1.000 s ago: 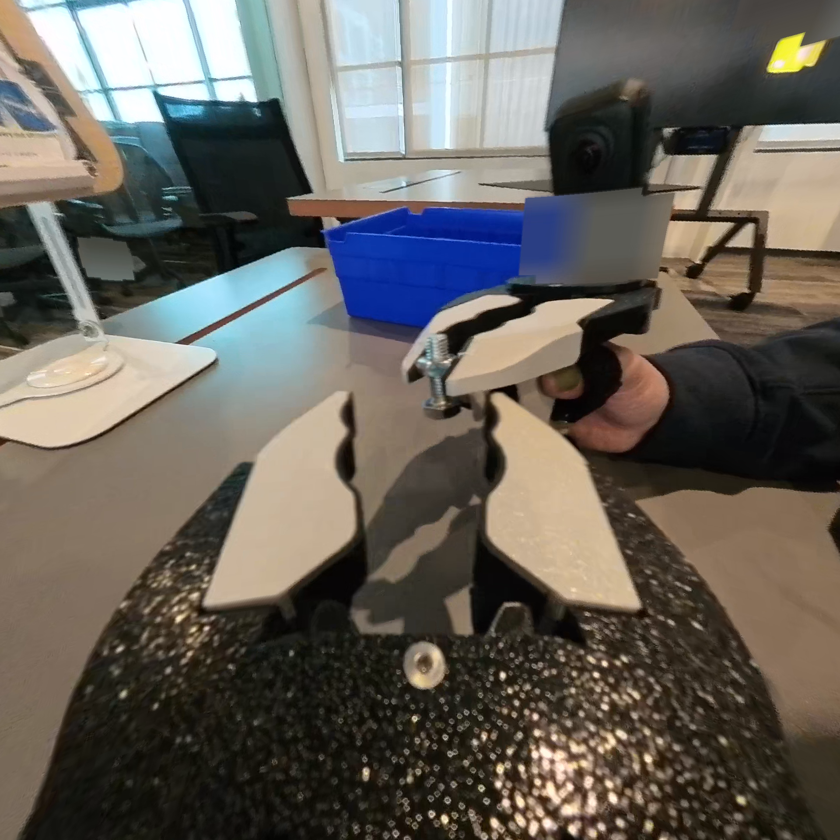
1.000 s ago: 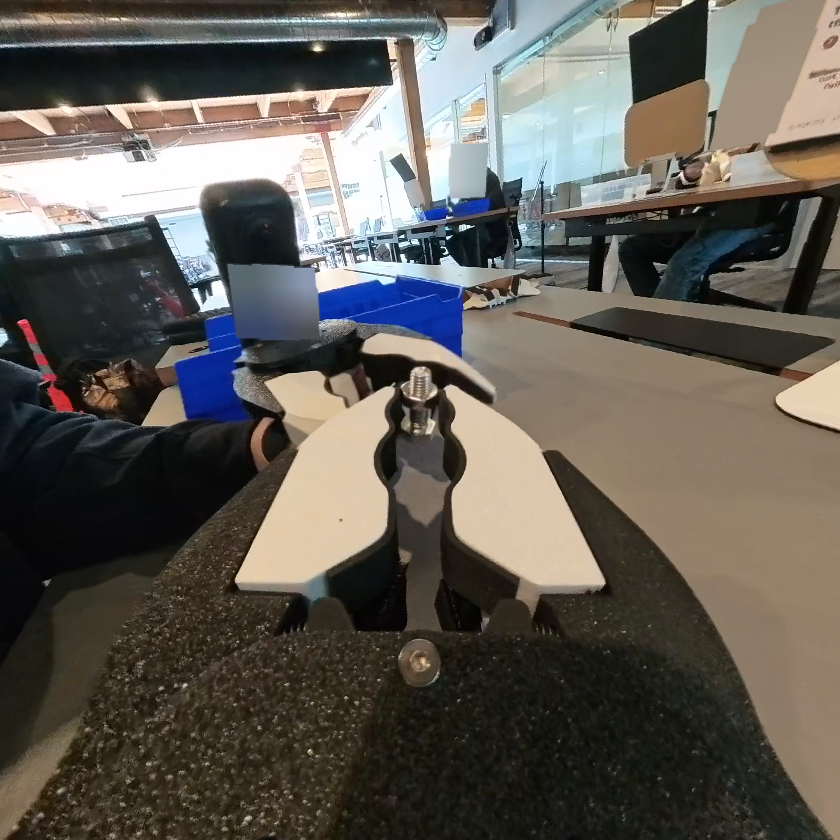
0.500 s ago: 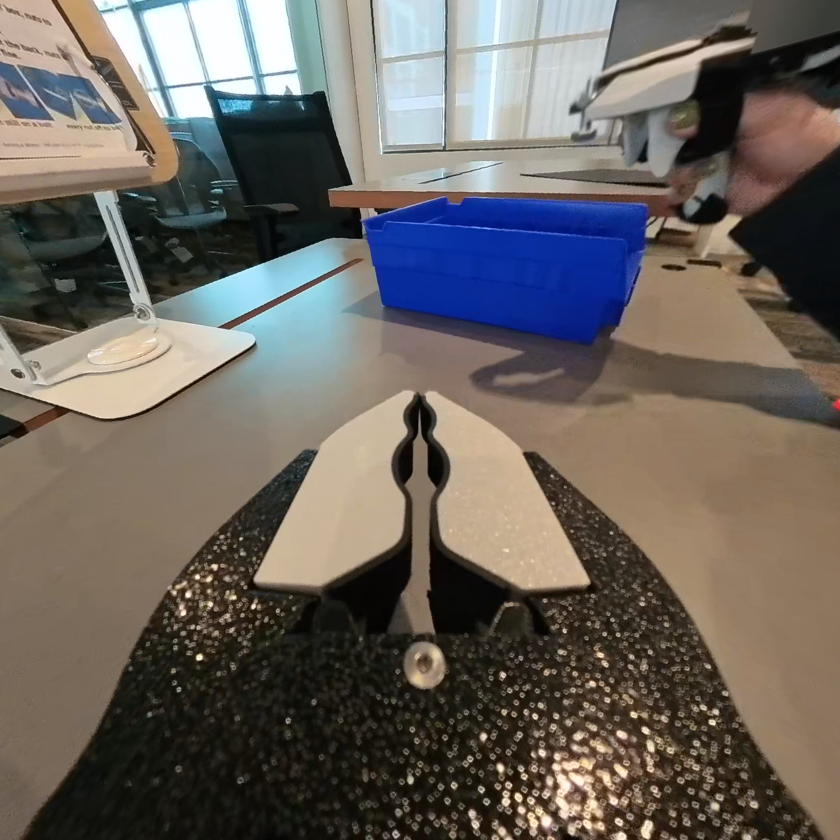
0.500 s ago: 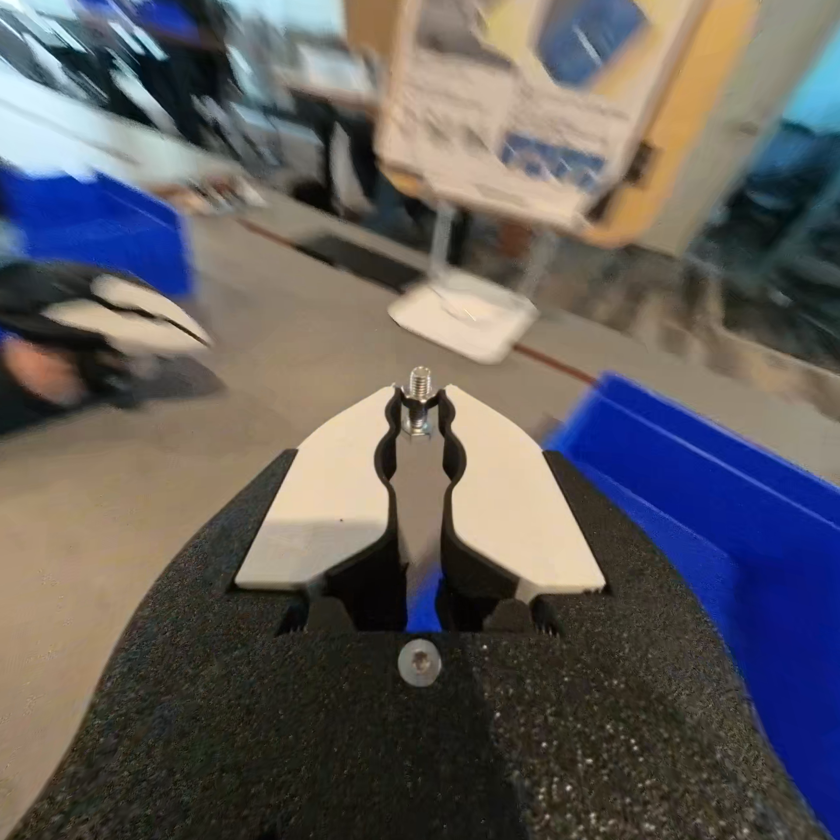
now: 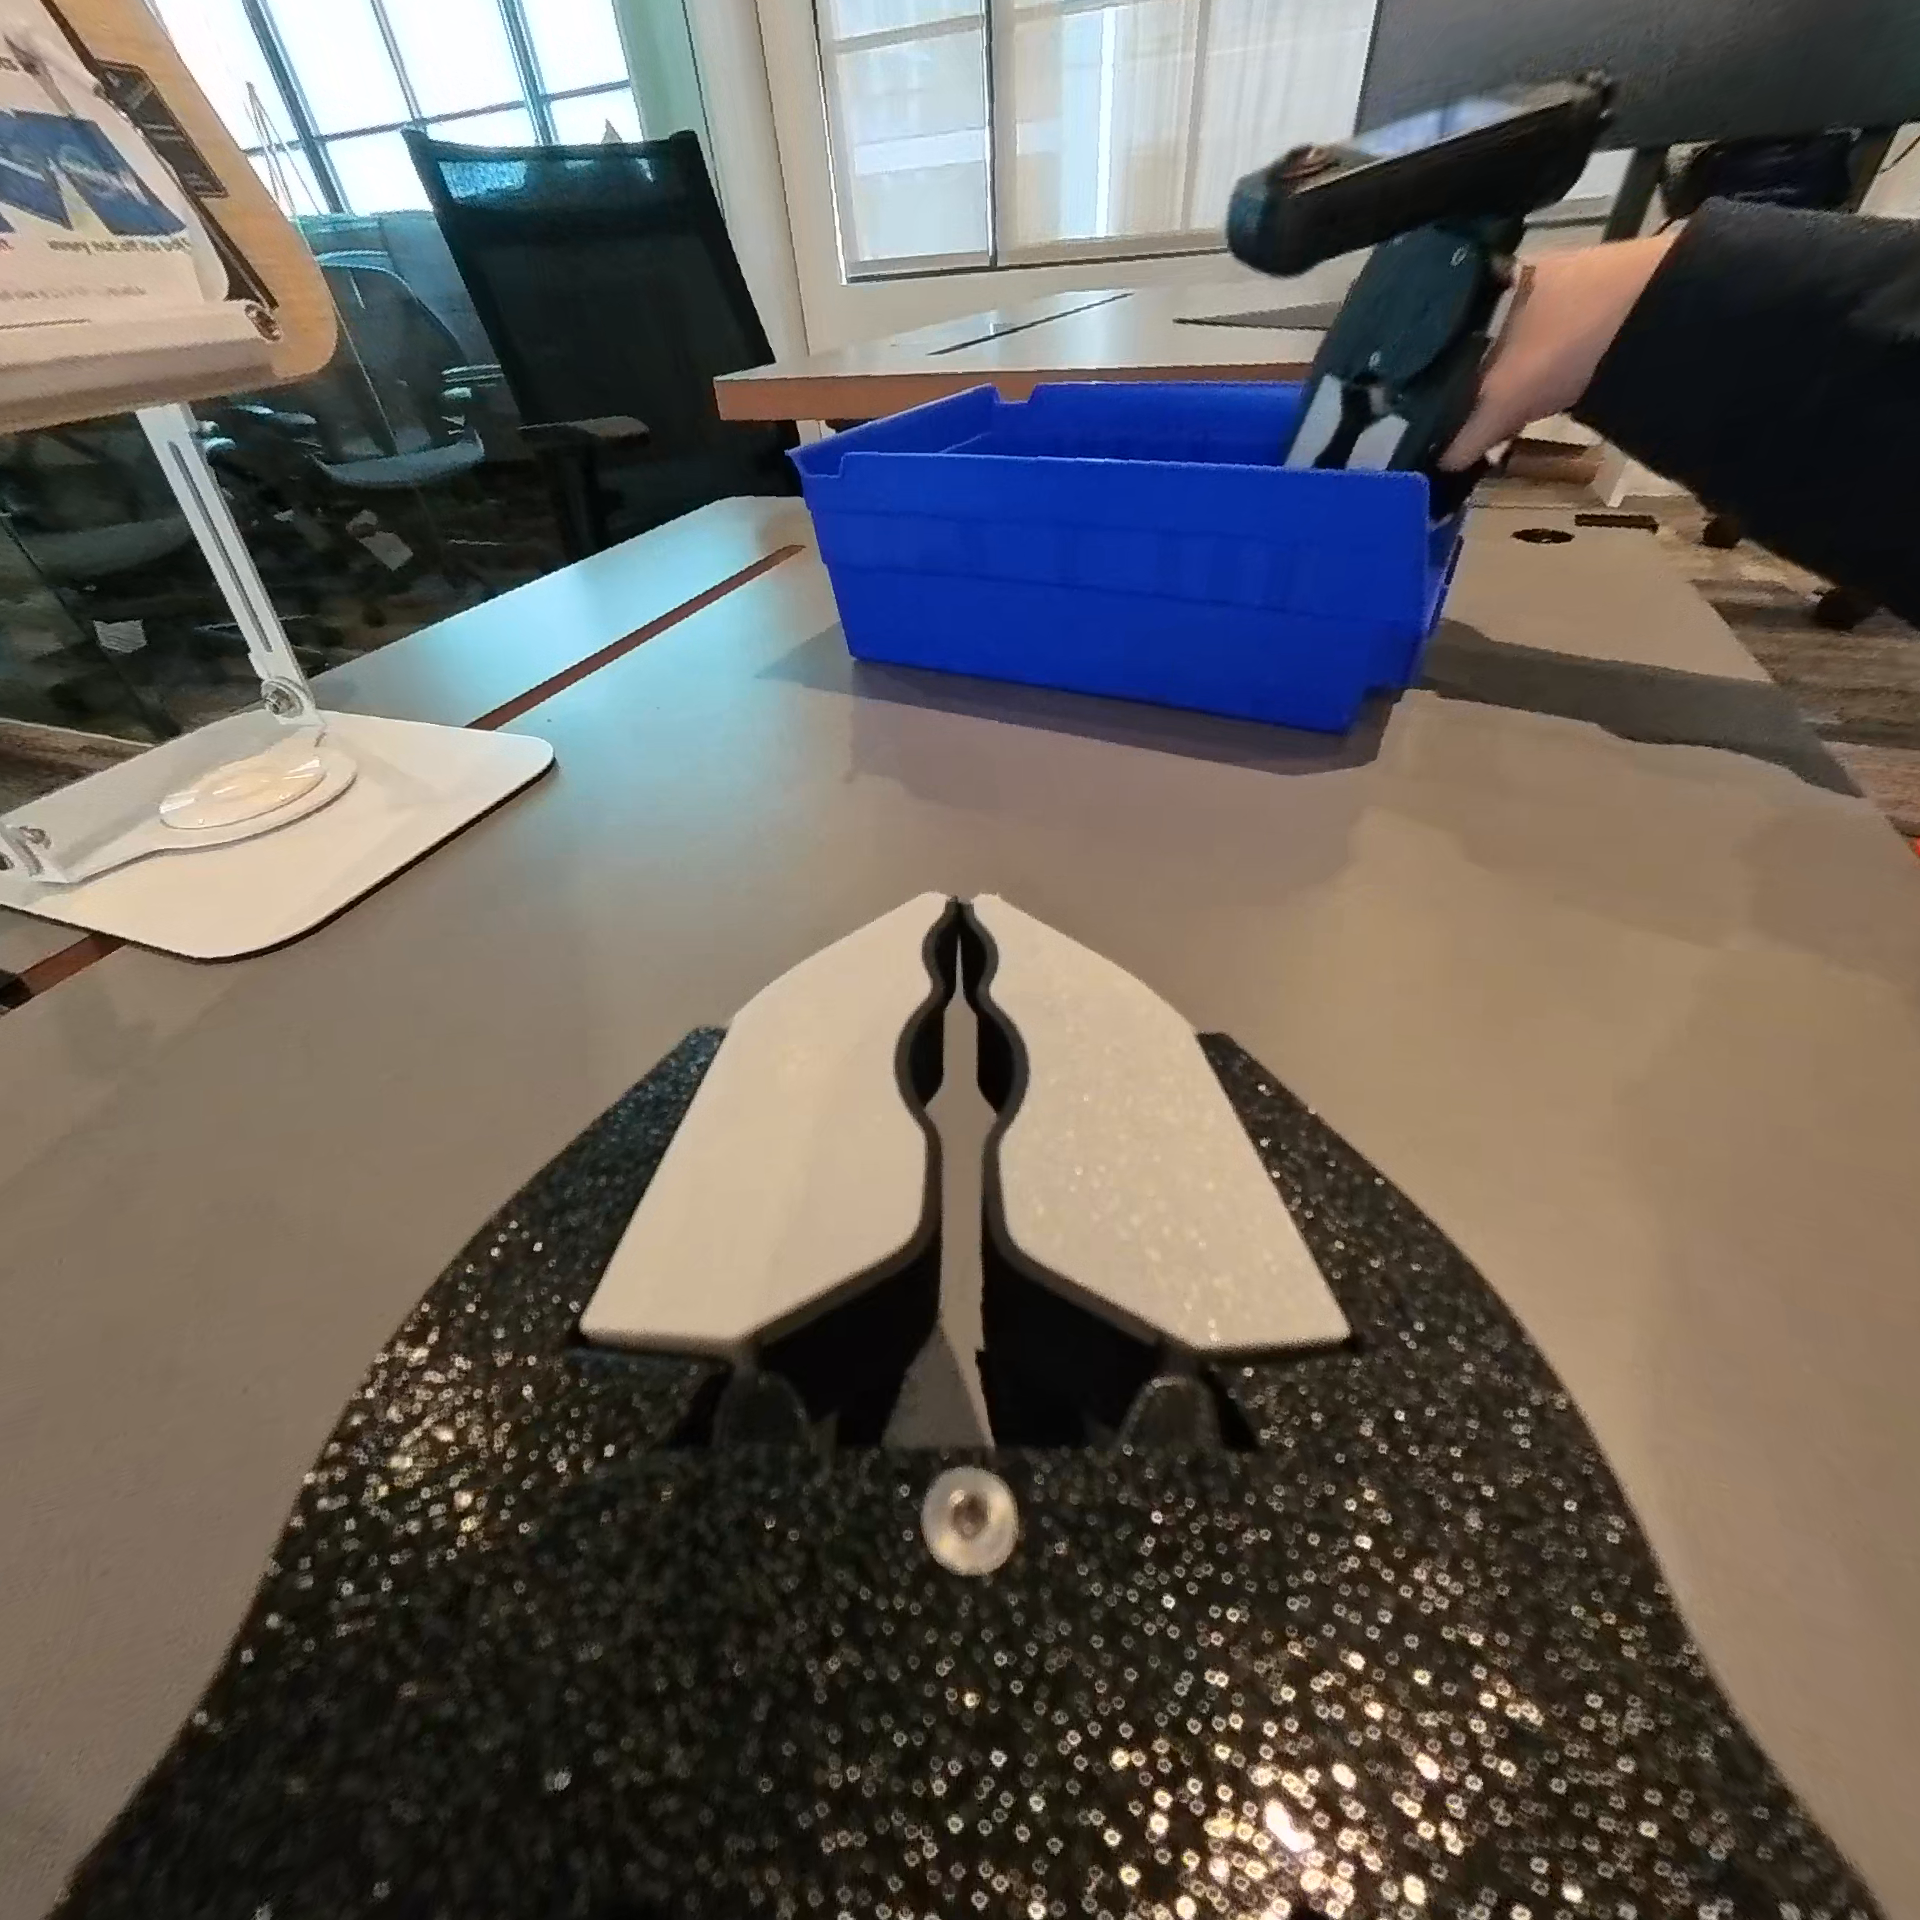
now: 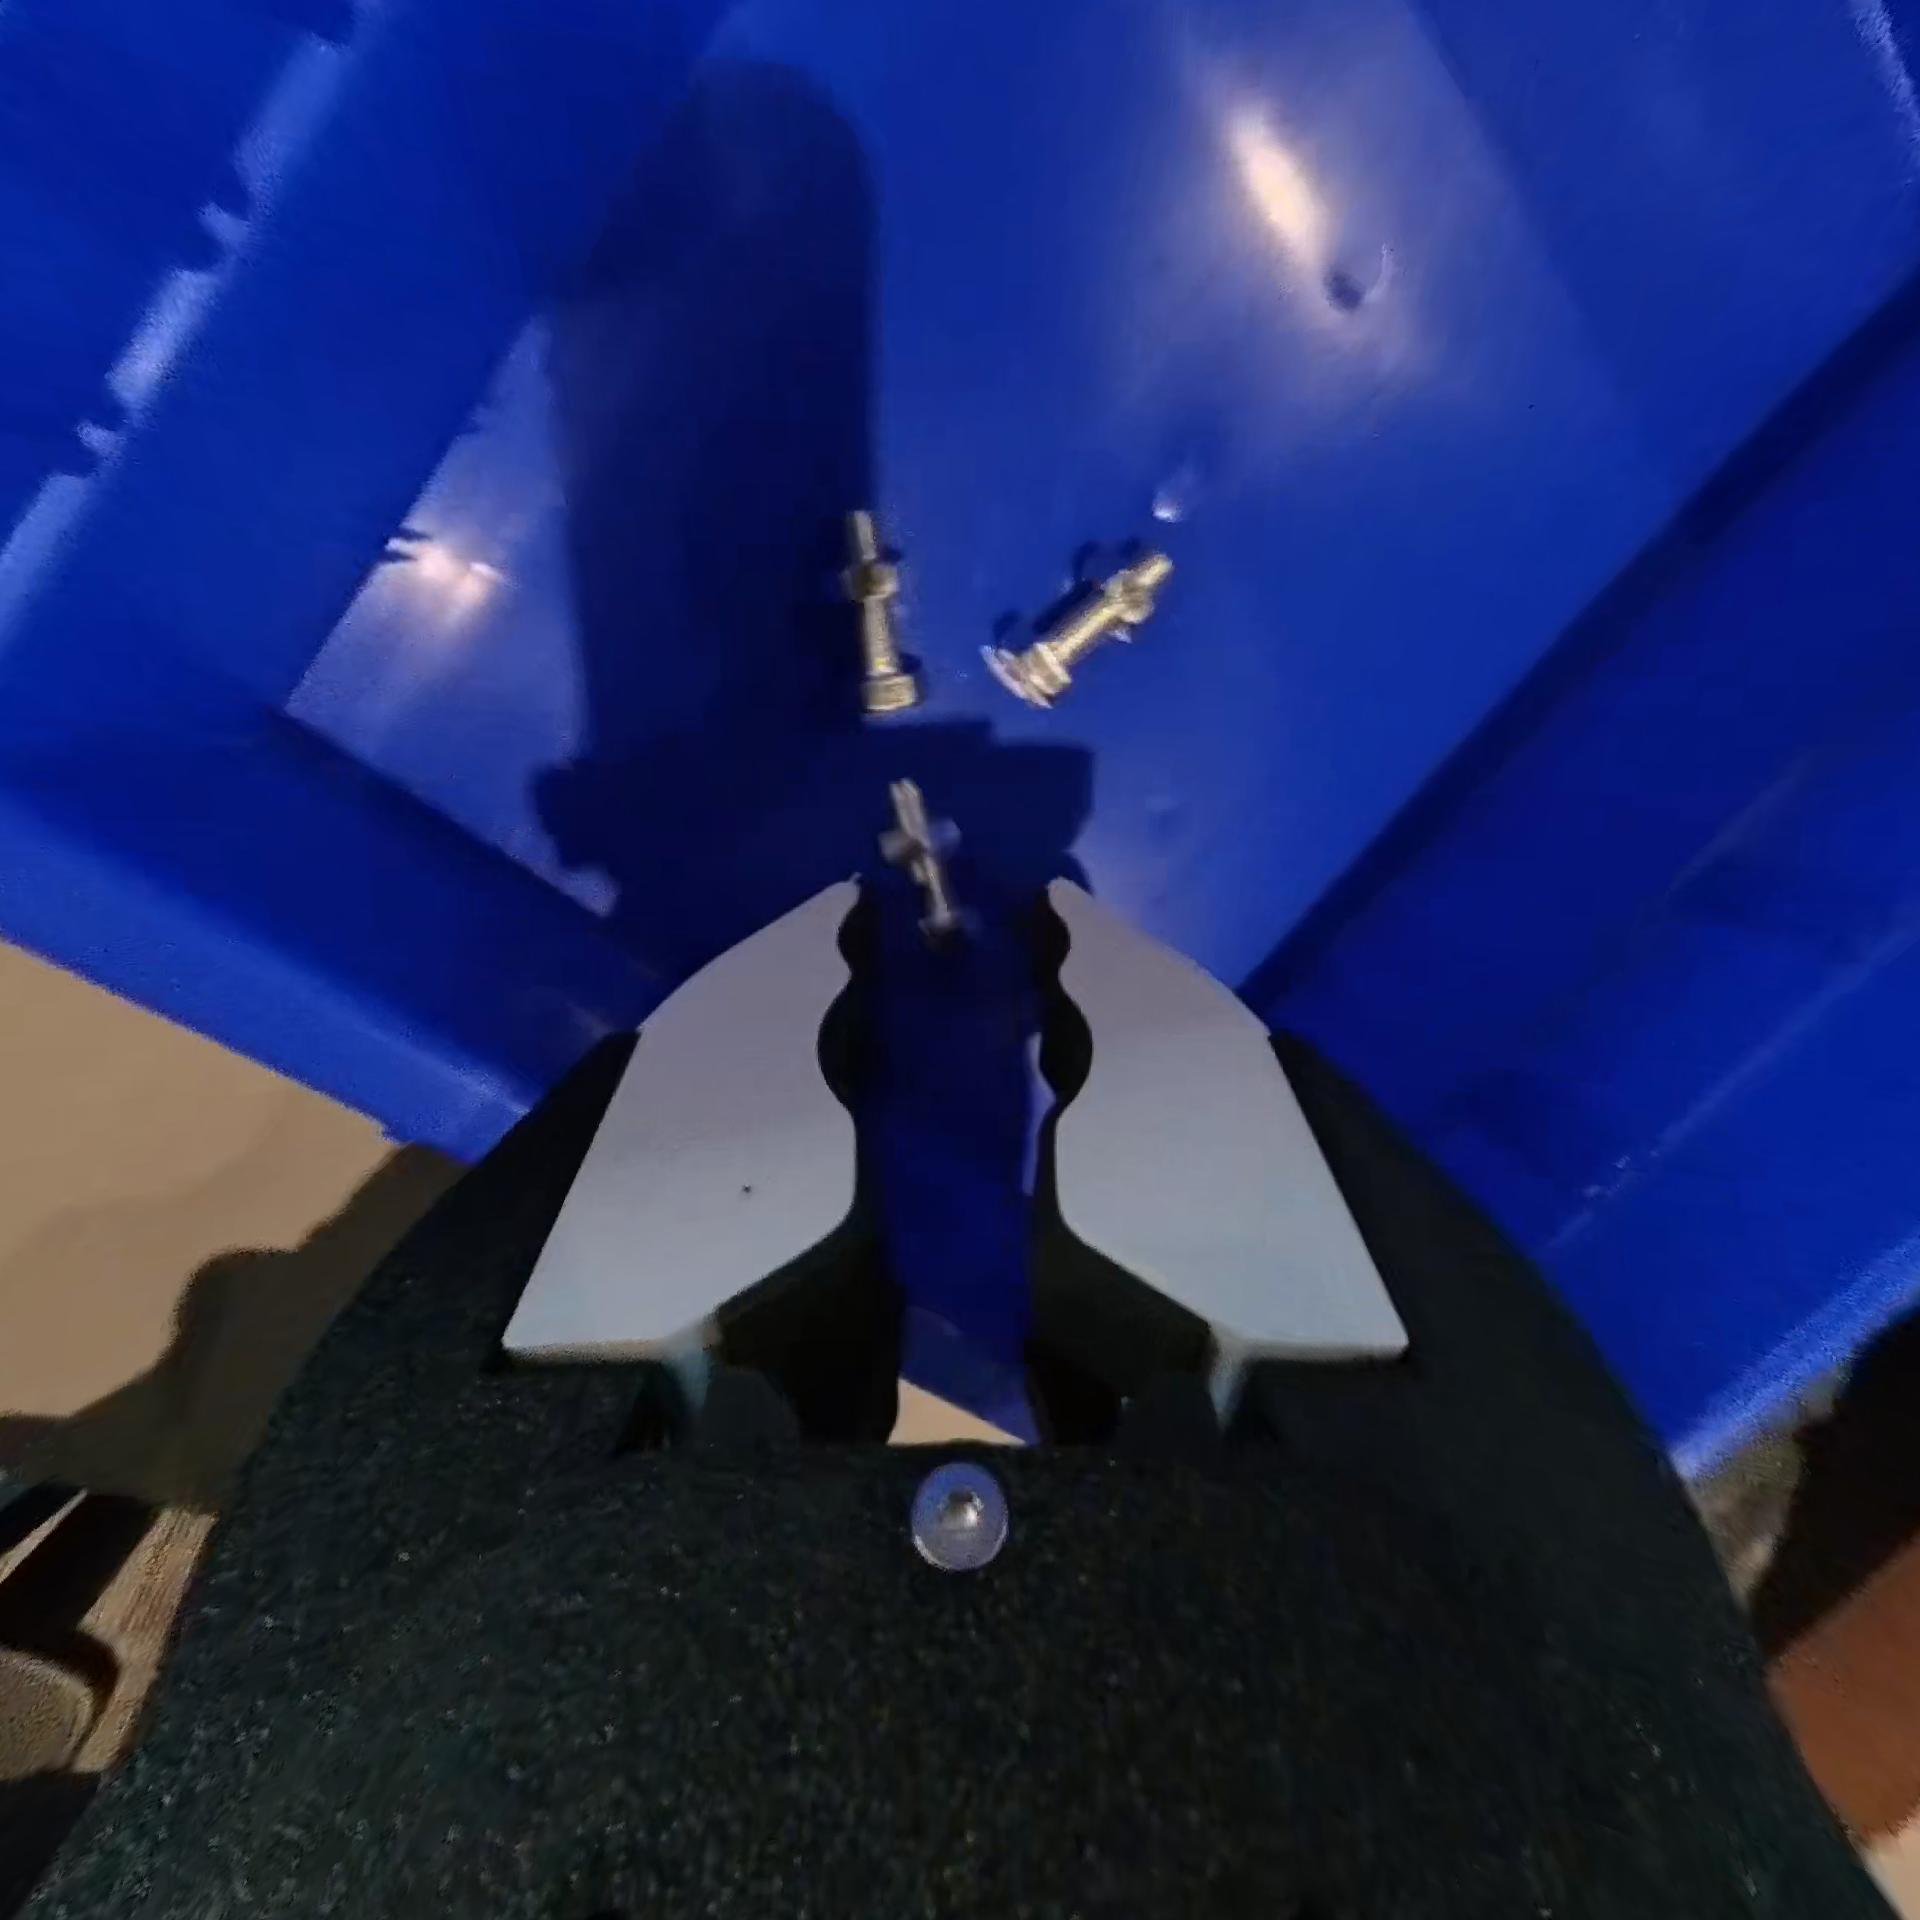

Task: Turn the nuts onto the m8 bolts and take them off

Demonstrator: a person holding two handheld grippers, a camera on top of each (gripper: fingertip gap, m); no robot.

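Three bolts showed only in the right wrist view, each with a nut on its shank: two lay on the floor of the blue bin [image 6: 1351,312] — one bolt [image 6: 881,629] nearly upright in the picture, another bolt [image 6: 1081,629] slanting to its right — while a third bolt [image 6: 920,857], blurred, sat just ahead of the right gripper [image 6: 954,899]. That gripper's white fingers [image 6: 748,1122] stood moderately apart, and neither pad touched the third bolt; whether it rested on the bin floor could not be told. From the left wrist view none of the hardware was visible: the bin [image 5: 1122,561] appeared from outside, standing on the grey table [image 5: 520,935], its near wall hiding the contents, and the right gripper [image 5: 1351,426] dipped into it from above in a person's hand [image 5: 1517,343]. The left gripper [image 5: 958,914] was low over the table, well short of the bin, its fingertips closed together on nothing. A white stand base [image 5: 312,821] lay off to the left.
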